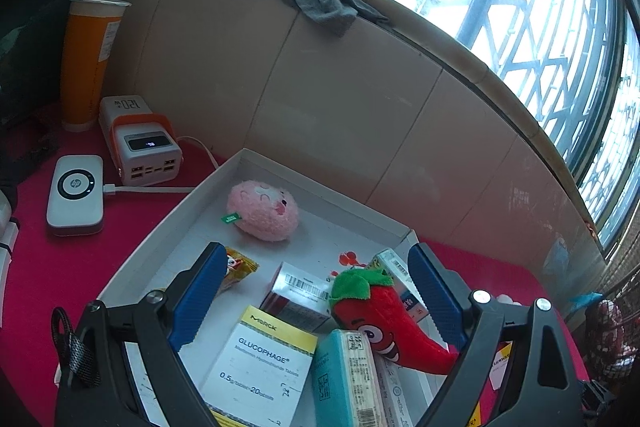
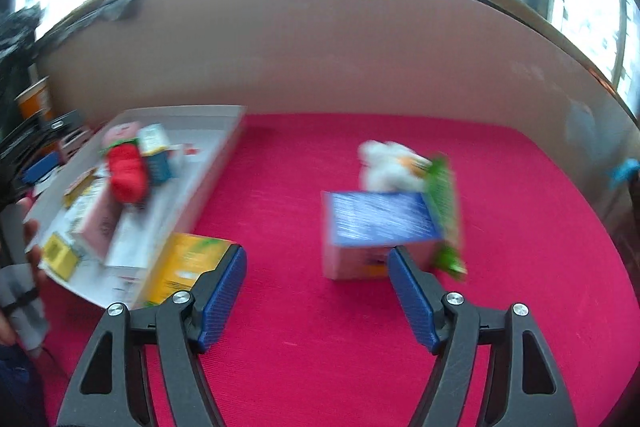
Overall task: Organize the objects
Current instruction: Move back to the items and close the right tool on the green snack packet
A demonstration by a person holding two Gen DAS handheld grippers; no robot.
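Left wrist: left hand-held gripper [image 1: 316, 291] wide open over tray [image 1: 320, 203], empty; right hand-held gripper [image 2: 318, 291] open, empty.

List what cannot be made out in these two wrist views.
- Right wrist view: motion blur makes the print on the blue-topped box and the green packet unreadable.
- Left wrist view: the bottom edge cuts off the teal box.
- Left wrist view: the left gripper finger partly hides the yellow snack packet.
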